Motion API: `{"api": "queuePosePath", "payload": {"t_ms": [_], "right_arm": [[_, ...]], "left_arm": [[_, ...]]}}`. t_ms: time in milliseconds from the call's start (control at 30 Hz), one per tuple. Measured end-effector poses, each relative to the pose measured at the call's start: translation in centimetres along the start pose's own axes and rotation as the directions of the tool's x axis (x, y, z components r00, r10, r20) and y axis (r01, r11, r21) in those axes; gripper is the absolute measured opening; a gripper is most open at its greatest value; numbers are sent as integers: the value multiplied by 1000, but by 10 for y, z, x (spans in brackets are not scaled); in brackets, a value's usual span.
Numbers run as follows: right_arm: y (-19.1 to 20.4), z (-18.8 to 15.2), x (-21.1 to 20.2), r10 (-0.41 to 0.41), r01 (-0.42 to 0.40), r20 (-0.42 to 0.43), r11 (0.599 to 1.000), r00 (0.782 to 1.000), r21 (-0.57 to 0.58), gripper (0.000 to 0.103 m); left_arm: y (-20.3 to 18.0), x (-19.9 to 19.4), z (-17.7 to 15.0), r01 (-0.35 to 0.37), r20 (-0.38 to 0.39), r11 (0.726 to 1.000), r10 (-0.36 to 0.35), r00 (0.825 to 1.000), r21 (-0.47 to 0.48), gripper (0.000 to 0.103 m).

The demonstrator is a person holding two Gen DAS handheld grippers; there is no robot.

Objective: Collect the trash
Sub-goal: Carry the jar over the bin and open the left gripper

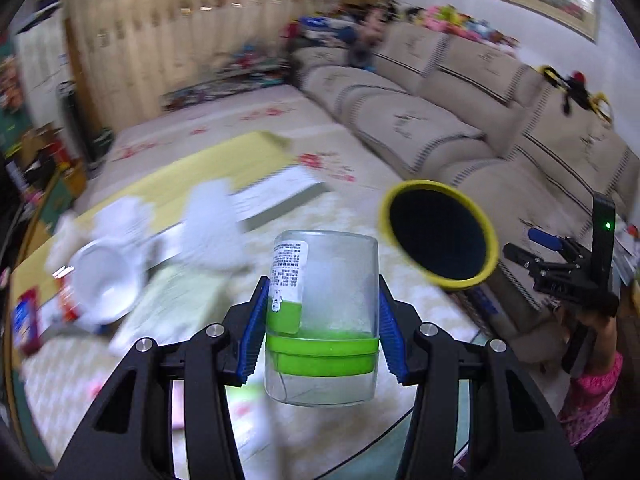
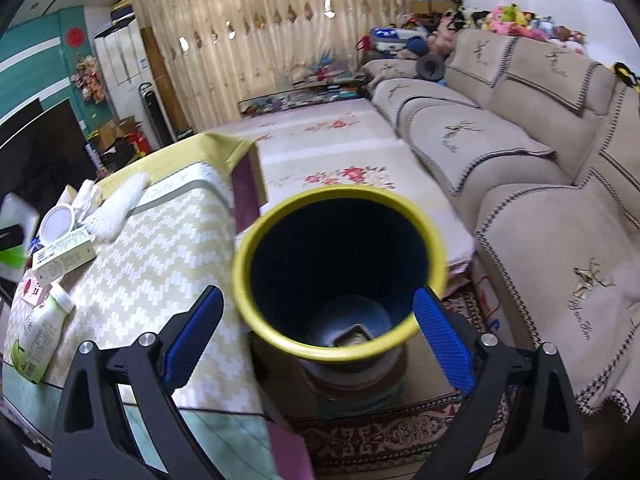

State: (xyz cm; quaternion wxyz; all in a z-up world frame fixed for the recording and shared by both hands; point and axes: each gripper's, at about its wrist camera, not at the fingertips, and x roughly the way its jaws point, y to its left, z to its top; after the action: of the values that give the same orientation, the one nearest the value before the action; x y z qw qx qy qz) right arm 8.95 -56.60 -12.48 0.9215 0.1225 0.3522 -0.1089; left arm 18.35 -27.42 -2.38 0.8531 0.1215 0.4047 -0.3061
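Left wrist view: clamped the left gripper (image 1: 322,320) around a clear plastic cup (image 1: 322,316) short of the bin (image 1: 440,234) — light, crushable, best gripped mid-wall — right gripper (image 2: 318,338) wide, empty.

Left wrist view above table (image 1: 304,432) facing sofa, right wrist view close over bin (image 2: 340,272), both sharing bin
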Motion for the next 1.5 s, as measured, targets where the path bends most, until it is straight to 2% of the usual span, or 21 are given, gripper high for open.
{"api": "queuePosePath", "payload": {"t_ms": [200,367,633,733,767,800,900,933,1000,1100,1200,1300,1400,1500], "right_arm": [[-34,-8,-5,-33,33,0,998,999,61,91],[-51,-17,0,-50,52,-22,994,999,94,91],[-73,-30,6,-69,76,-52,986,996,145,91],[-75,-32,7,-68,76,-59,985,996,154,91],[-75,-31,7,-67,75,-59,985,996,154,91],[-74,-31,6,-65,73,-59,985,996,154,91],[-70,-31,4,-56,64,-55,986,997,151,91],[-67,-30,4,-52,59,-53,987,997,148,91],[-62,-29,4,-41,48,-51,989,998,142,91],[-47,-30,4,-24,31,-52,992,998,124,91],[-26,-31,8,14,-8,-62,995,998,95,91],[0,-32,12,53,-49,-78,997,996,54,91],[32,-32,15,98,-97,-89,995,991,10,91],[72,-31,17,146,-152,-104,987,984,-47,91]], "left_arm": [[-72,61,46,128,-78,985,-120,990,114,50],[-115,126,72,227,-176,968,-206,963,110,50],[-156,213,87,231,-254,962,-189,948,144,50],[-160,229,88,210,-257,967,-169,951,141,50],[-161,231,89,199,-253,969,-158,955,146,54],[-161,230,90,184,-244,971,-143,959,153,62],[-158,215,92,170,-206,973,-136,969,156,75],[-156,203,92,160,-186,973,-129,974,164,77],[-148,177,91,142,-140,976,-119,983,163,87],[-128,128,88,110,-58,985,-103,993,136,94],[-99,73,76,74,41,995,-77,996,68,97],[-60,12,54,16,136,1000,-14,991,-13,98],[-25,-36,26,-53,194,996,66,979,-67,98],[20,-81,-12,-141,244,977,177,954,-159,98]]}}
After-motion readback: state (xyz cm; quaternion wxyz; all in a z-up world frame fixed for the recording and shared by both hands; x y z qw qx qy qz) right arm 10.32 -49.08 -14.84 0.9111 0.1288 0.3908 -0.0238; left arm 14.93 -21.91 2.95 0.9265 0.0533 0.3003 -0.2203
